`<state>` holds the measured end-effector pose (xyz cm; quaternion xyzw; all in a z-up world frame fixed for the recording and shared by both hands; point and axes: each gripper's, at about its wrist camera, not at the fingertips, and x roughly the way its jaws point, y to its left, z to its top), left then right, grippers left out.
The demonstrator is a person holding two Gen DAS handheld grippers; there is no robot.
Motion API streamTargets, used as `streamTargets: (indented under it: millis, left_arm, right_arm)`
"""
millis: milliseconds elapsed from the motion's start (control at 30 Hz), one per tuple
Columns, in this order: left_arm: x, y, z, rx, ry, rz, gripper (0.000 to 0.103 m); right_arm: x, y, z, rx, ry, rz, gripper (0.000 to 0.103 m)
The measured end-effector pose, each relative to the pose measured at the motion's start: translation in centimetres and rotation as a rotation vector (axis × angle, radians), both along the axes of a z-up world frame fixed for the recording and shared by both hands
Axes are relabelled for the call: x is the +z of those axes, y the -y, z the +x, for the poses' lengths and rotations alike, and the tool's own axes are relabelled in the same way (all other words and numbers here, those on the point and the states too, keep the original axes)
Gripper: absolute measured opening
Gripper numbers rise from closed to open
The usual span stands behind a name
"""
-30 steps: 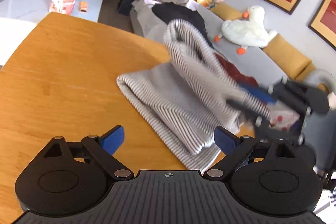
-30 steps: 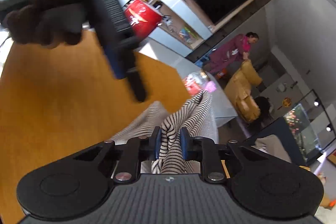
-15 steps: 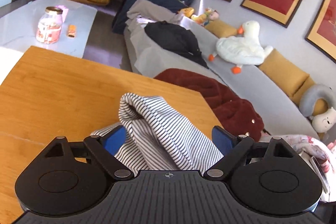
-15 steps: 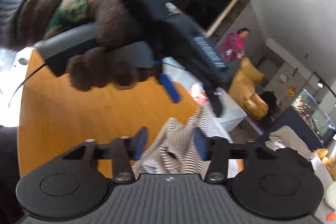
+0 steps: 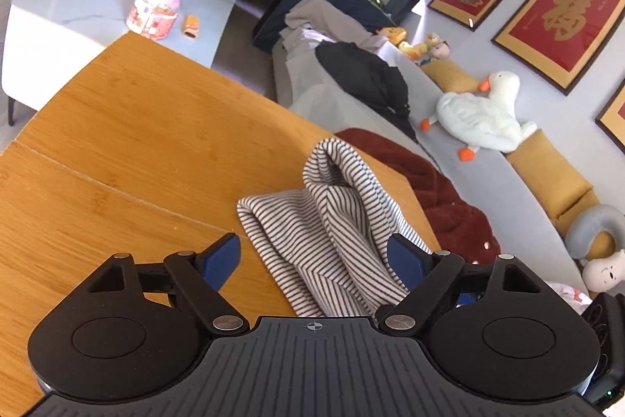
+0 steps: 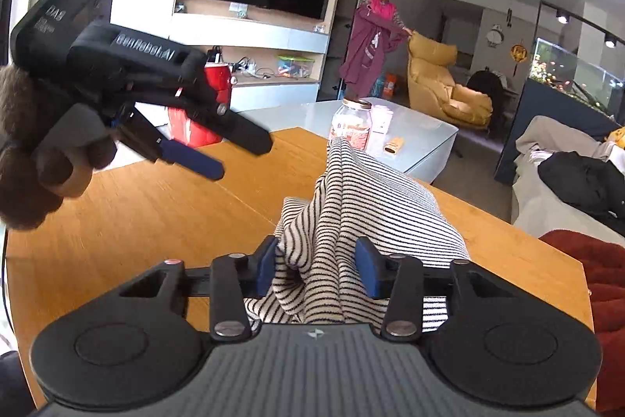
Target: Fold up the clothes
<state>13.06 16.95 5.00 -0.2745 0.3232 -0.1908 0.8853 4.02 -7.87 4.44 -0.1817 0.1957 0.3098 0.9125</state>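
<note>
The black-and-white striped knit garment [image 5: 332,221] lies bunched on the orange-brown wooden table [image 5: 117,163], near the table's far right corner, with one fold standing up in a peak. It is partly folded, with a flatter grey-striped layer beneath the raised part.

Left gripper [image 5: 312,260]: its blue-padded jaws stand wide apart and are closing. The striped garment lies between them, against the right-hand pad, while the left-hand pad is clear of the cloth over bare table. No clamp on the fabric is evident. In the right wrist view this same gripper [image 6: 218,153] is seen above the table to the left of the garment, held in a hand in a brown fuzzy glove [image 6: 35,159].

Right gripper [image 6: 316,264]: its jaws are partly apart and closing, with a gathered ridge of the striped garment [image 6: 351,206] between them. The left pad touches the cloth; a gap shows at the right pad, so the fabric is not pinched.

Surroundings: a white low table [image 5: 78,6] beyond the wooden one bears a clear glass jar with a gold lid [image 5: 156,6]. A grey sofa [image 5: 488,190] to the right carries a white plush goose [image 5: 480,116], a black garment [image 5: 363,77] and a dark red fuzzy garment [image 5: 437,198]. A person in a purple robe [image 6: 371,42] stands by a yellow armchair [image 6: 441,85] in the background.
</note>
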Motion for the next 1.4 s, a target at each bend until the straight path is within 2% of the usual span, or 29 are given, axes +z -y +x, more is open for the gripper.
streamTargets:
  millis: [100, 200, 233, 267, 333, 400, 500, 533, 600, 667, 700, 733, 800, 933, 967, 1067, 1167, 1200, 1300, 1333, 1400]
  left_arm:
    - [2.2, 1.2, 1.4, -0.073, 0.059, -0.062, 0.084]
    - [4.0, 4.6, 3.4, -0.164, 0.119, -0.052, 0.085]
    - [3.9, 6.0, 4.4, -0.19, 0.109, -0.046, 0.085]
    - [3.5, 7.2, 5.4, -0.208, 0.088, -0.029, 0.085]
    - [2.1, 8.9, 7.1, -0.184, 0.047, 0.082, 0.082]
    - [0.5, 9.1, 8.0, -0.158, 0.01, 0.153, 0.078]
    - [-0.5, 8.0, 8.2, -0.146, 0.004, 0.122, 0.078]
    - [-0.5, 7.8, 8.2, -0.145, 0.003, 0.111, 0.078]
    - [-0.4, 7.7, 8.4, -0.145, 0.001, 0.114, 0.078]
    - [-0.3, 7.8, 8.3, -0.15, 0.008, 0.133, 0.078]
    - [-0.3, 7.8, 8.2, -0.152, 0.013, 0.145, 0.078]
    - [-0.1, 7.8, 8.0, -0.152, 0.017, 0.154, 0.079]
    - [0.2, 7.7, 7.6, -0.149, 0.025, 0.166, 0.082]
    - [1.4, 7.2, 5.5, -0.104, 0.06, 0.204, 0.094]
    - [1.6, 7.0, 4.6, -0.091, 0.072, 0.216, 0.094]
    - [0.7, 5.6, 2.2, -0.083, 0.039, 0.169, 0.091]
    - [-0.6, 4.7, 0.4, -0.09, -0.005, 0.123, 0.072]
    - [-1.1, 4.7, 0.1, -0.101, -0.026, 0.108, 0.063]
    - [-2.7, 4.9, -0.6, -0.145, -0.057, 0.034, 0.046]
    - [-3.2, 5.1, -0.7, -0.16, -0.062, 0.01, 0.045]
    - [-3.6, 6.0, -0.8, -0.175, -0.055, 0.022, 0.045]
  right_arm:
    - [-1.0, -0.7, -0.6, 0.028, -0.003, -0.046, 0.038]
    - [-1.5, -2.1, -1.1, 0.037, 0.025, -0.061, 0.046]
    - [-1.3, -2.1, -1.1, 0.04, 0.025, -0.051, 0.047]
    - [-1.0, -1.8, -1.2, 0.046, 0.019, -0.033, 0.049]
    - [-0.6, -0.4, -1.7, 0.049, 0.039, -0.038, 0.053]
    - [-0.2, 1.2, -2.5, 0.049, 0.072, -0.062, 0.071]
    - [-1.5, 2.6, -3.1, 0.023, 0.114, -0.149, 0.072]
    - [-2.0, 2.9, -3.0, 0.014, 0.117, -0.162, 0.07]
    - [-2.0, 3.3, -2.7, 0.007, 0.093, -0.108, 0.037]
    - [-1.0, 3.5, -2.4, 0.012, 0.074, -0.007, 0.026]
    - [-0.4, 3.5, -2.3, 0.02, 0.072, 0.032, 0.025]
    - [0.0, 3.5, -2.2, 0.03, 0.072, 0.045, 0.024]
    - [0.2, 3.4, -1.4, 0.041, 0.059, 0.047, 0.014]
    - [-1.1, 4.9, 2.1, 0.008, -0.085, 0.11, 0.011]
    - [-1.1, 5.4, 2.5, -0.003, -0.123, 0.149, 0.011]
    - [-0.7, 7.4, 3.9, -0.032, -0.235, 0.295, 0.01]
    - [0.2, 9.1, 5.0, -0.032, -0.314, 0.433, 0.009]
    - [0.9, 9.3, 5.3, -0.024, -0.322, 0.462, 0.009]
    - [3.2, 8.8, 5.3, 0.041, -0.31, 0.512, 0.008]
    - [3.5, 8.2, 5.1, 0.071, -0.325, 0.515, 0.008]
    - [4.0, 6.9, 4.6, 0.13, -0.355, 0.521, 0.008]
